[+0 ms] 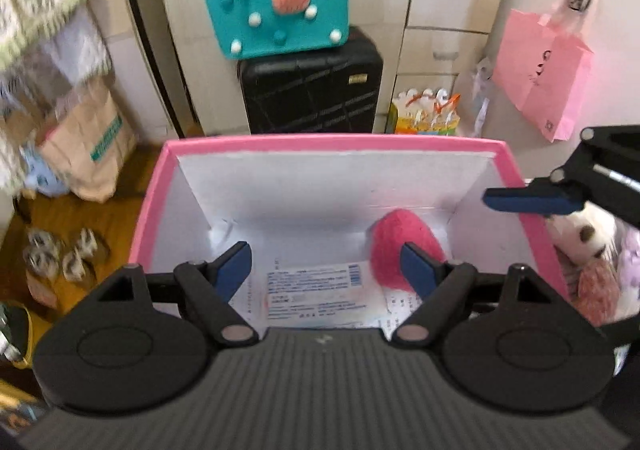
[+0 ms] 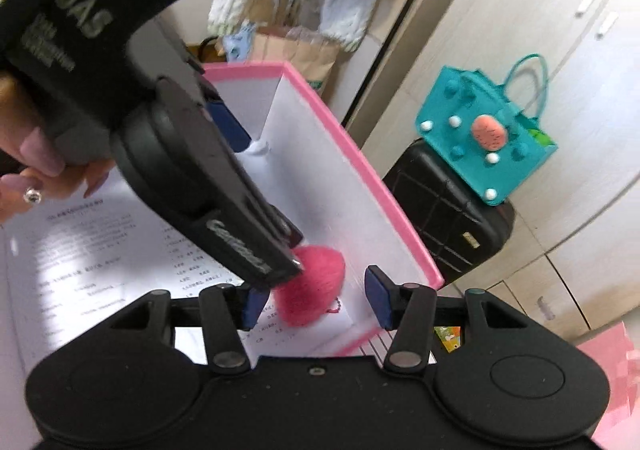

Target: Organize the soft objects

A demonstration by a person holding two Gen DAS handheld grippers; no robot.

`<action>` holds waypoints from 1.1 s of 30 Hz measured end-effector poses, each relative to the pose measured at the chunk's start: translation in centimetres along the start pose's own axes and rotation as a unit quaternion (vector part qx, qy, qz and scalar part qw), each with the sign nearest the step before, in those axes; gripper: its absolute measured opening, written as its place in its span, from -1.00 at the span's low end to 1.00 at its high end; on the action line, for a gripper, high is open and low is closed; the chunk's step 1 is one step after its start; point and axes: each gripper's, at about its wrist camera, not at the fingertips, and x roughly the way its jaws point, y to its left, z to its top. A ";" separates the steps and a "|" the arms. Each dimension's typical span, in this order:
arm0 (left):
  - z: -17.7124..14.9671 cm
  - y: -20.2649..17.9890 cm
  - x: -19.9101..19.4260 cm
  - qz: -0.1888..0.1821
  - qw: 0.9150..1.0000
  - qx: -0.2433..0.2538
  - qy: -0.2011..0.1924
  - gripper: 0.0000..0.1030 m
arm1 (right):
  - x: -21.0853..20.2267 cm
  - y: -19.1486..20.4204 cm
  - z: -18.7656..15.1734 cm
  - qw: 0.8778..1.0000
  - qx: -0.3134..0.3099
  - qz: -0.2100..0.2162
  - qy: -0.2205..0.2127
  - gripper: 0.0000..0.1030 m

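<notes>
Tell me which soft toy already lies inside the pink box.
The pink fluffy heart, alone on the box's floor; the white plush and others sit outside its right wall.

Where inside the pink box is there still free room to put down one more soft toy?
The pink box holds only the pink fluffy toy, near its far right corner. The floor from the left wall across the middle is free, covered only by printed paper. Outside the right wall it is crowded with plush toys. Both the left gripper and right gripper are open above it.
</notes>
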 end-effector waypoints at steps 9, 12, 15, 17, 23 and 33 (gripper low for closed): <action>-2.1 -0.6 -8.0 -0.010 0.998 0.054 -0.037 0.58 | -7.7 -0.3 -2.9 0.991 0.119 0.039 -0.044 0.12; -3.2 -1.6 -10.9 -0.006 0.995 0.089 -0.048 0.58 | -10.0 -0.1 -3.6 0.986 0.145 0.058 -0.066 0.12; -4.4 -2.7 -14.0 -0.009 0.991 0.122 -0.059 0.59 | -12.6 0.7 -4.1 0.981 0.158 0.071 -0.087 0.12; -5.4 -3.3 -15.9 -0.019 0.988 0.138 -0.065 0.60 | -14.1 1.3 -4.4 0.980 0.158 0.073 -0.098 0.12; -9.3 -5.6 -21.2 -0.032 0.975 0.190 -0.106 0.64 | -18.1 2.3 -6.6 0.976 0.171 0.067 -0.116 0.12; -13.0 -8.1 -24.3 -0.046 0.966 0.238 -0.090 0.72 | -22.5 4.0 -10.0 0.971 0.196 0.076 -0.118 0.12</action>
